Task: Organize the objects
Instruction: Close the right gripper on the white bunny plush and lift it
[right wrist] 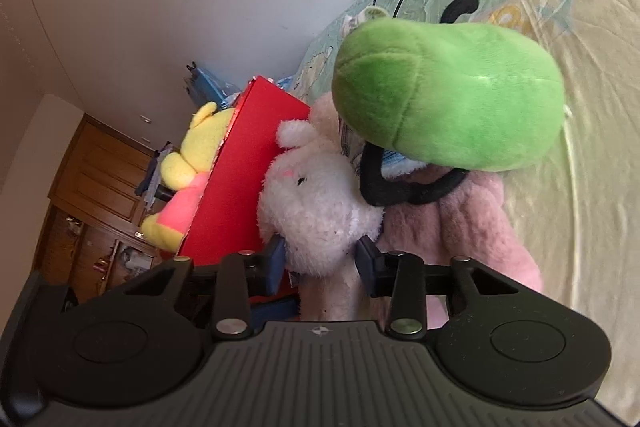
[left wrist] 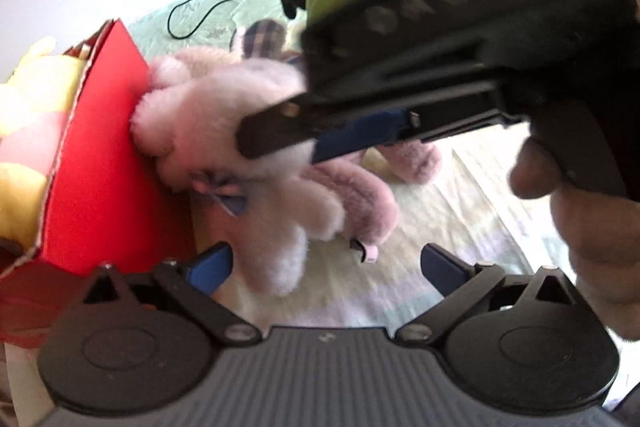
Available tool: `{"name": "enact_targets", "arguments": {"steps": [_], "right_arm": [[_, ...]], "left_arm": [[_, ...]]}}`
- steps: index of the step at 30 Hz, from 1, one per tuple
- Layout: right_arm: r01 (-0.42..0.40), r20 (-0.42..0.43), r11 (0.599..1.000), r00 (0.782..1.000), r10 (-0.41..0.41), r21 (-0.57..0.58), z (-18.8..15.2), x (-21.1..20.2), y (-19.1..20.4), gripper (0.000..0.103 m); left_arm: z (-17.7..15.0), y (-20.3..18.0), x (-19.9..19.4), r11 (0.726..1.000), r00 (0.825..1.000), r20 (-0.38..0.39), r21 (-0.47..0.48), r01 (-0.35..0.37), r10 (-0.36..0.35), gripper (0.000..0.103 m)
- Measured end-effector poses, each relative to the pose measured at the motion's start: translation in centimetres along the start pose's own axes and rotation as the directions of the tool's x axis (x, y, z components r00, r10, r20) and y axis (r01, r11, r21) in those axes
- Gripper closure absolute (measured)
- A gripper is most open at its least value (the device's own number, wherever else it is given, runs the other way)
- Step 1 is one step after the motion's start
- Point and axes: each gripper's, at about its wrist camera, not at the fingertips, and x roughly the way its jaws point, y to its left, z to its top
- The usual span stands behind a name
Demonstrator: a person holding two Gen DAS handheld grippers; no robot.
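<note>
Right wrist view: right gripper (right wrist: pixel 322 261) jaws clamping white plush bunny (right wrist: pixel 316 211) beside red box (right wrist: pixel 244 171).

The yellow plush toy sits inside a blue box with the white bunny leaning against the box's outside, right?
Not quite: the box is red, not blue, as the right wrist view shows. The yellow plush toy does sit inside it, and the white bunny does lean against its outside.

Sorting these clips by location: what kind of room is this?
Probably a bedroom: plush toys lie on a cartoon-print bedsheet against a wall, with a wooden wardrobe behind.
</note>
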Motion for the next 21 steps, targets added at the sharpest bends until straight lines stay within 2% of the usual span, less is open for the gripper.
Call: {"name": "enact_targets", "arguments": {"steps": [6, 11, 14, 15, 19, 21], "right_arm": [[-0.006, -0.001, 1.000, 1.000, 0.007, 0.009, -1.4, -2.7, -0.5, 0.065], [-0.012, 0.004, 0.999, 1.000, 0.012, 0.045, -2.2, -4.1, -1.1, 0.065], [-0.009, 0.004, 0.999, 1.000, 0.009, 0.047, -2.6, -4.5, -1.1, 0.065], [-0.003, 0.006, 0.999, 1.000, 0.003, 0.044, -3.0, -4.4, -1.0, 0.065], [0.010, 0.014, 1.000, 1.000, -0.010, 0.025, -3.4, -4.2, -0.3, 0.065], [0.013, 0.015, 1.000, 1.000, -0.013, 0.007, -3.6, -4.6, 0.0, 0.065]], "left_arm": [[0.1, 0.7, -1.1, 0.997, 0.997, 0.023, -0.014, 0.079, -0.078, 0.002], [0.5, 1.3, -0.6, 0.993, 0.993, 0.046, -0.039, 0.115, -0.113, 0.004], [1.3, 1.2, 0.4, 0.989, 0.990, 0.026, -0.056, 0.140, -0.139, 0.023], [1.8, 1.0, 1.0, 0.988, 0.990, 0.023, -0.064, 0.142, -0.141, 0.023], [0.4, 0.6, 0.0, 0.987, 0.990, 0.026, -0.086, 0.139, -0.137, 0.027], [0.2, 0.8, -0.1, 0.984, 0.989, 0.017, -0.098, 0.147, -0.146, 0.032]]}}
